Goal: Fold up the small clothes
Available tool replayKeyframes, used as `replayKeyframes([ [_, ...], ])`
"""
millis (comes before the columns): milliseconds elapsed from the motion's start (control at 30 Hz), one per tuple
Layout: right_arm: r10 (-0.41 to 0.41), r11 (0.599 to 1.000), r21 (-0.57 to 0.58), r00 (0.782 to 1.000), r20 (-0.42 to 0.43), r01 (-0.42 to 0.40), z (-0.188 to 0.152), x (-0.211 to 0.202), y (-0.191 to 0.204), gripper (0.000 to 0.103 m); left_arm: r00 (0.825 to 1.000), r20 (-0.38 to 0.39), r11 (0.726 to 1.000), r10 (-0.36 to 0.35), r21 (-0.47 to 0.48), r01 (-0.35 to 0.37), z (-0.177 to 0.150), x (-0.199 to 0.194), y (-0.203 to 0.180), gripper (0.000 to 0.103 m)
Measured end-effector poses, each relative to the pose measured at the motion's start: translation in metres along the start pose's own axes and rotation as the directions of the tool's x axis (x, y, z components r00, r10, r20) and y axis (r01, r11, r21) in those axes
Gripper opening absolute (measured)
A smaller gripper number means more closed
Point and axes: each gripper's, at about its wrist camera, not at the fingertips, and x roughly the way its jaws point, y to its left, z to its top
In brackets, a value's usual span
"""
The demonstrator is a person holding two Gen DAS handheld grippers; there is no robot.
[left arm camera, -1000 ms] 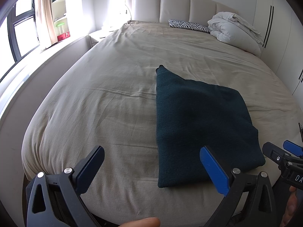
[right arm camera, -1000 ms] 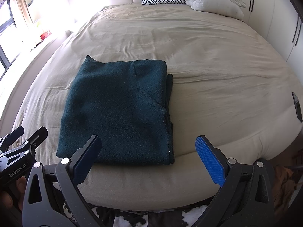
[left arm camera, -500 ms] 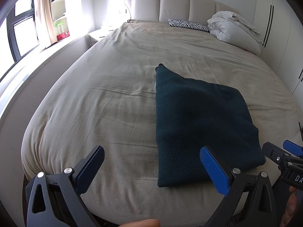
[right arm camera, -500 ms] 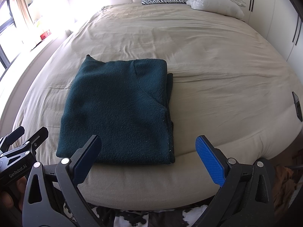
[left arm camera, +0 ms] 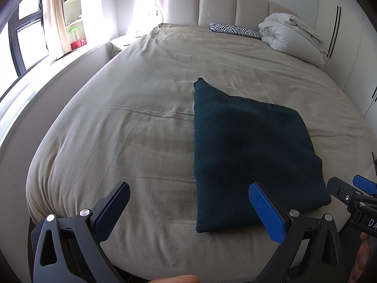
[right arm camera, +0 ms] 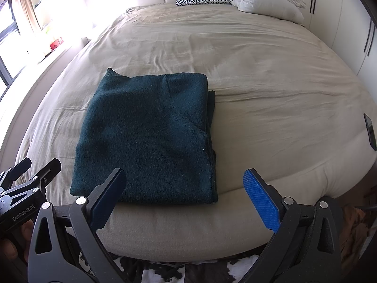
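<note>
A dark teal knit garment [left arm camera: 249, 146] lies folded into a neat rectangle on the beige bed [left arm camera: 132, 127], near its front edge. It also shows in the right wrist view [right arm camera: 150, 141]. My left gripper [left arm camera: 188, 202] is open and empty, held just short of the bed's front edge, left of the garment's near corner. My right gripper [right arm camera: 183, 191] is open and empty, held in front of the garment's near right corner. Neither touches the cloth. The left gripper also shows at the left edge of the right wrist view [right arm camera: 30, 169].
A white duvet [left arm camera: 292, 35] and a zebra pillow [left arm camera: 235, 29] lie at the padded headboard [left arm camera: 223, 7]. A window and sill run along the left. Wardrobe doors stand on the right. A dark phone [right arm camera: 370, 134] lies at the bed's right edge.
</note>
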Motion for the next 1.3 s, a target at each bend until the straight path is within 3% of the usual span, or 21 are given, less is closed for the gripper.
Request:
replayKeyframes([
  [1300, 0.011, 1.0, 0.002, 1.0, -0.014, -0.011, -0.0051, 0.0023, -0.0024, 0.101, 1.0, -0.022, 1.0, -0.005, 0.005, 0.005, -0.0017, 0.0057, 0.002, 0.103],
])
